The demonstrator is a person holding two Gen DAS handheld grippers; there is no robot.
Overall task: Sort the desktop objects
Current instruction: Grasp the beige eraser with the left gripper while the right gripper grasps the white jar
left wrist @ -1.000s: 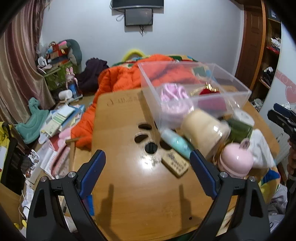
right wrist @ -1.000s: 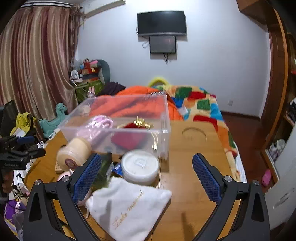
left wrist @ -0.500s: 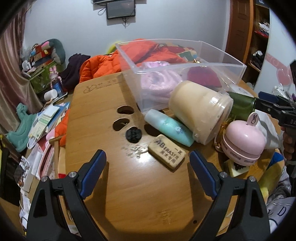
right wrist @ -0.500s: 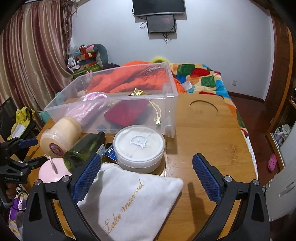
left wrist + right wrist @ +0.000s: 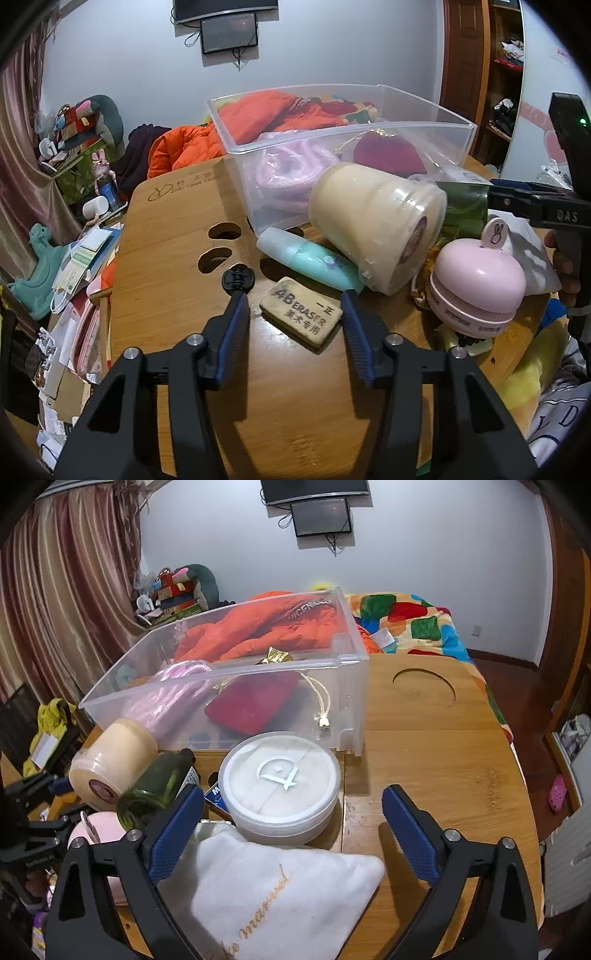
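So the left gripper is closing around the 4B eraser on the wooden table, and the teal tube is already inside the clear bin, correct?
Not quite. The left wrist view shows the teal tube lying on the wooden table outside the clear bin, beside the cream jar. The rest holds: the left gripper is closing with the 4B eraser between its jaws, not yet pressed.

White wall [image 5: 424, 554] with screen [image 5: 320, 517], striped curtain [image 5: 62, 590], colourful bed [image 5: 417, 627].
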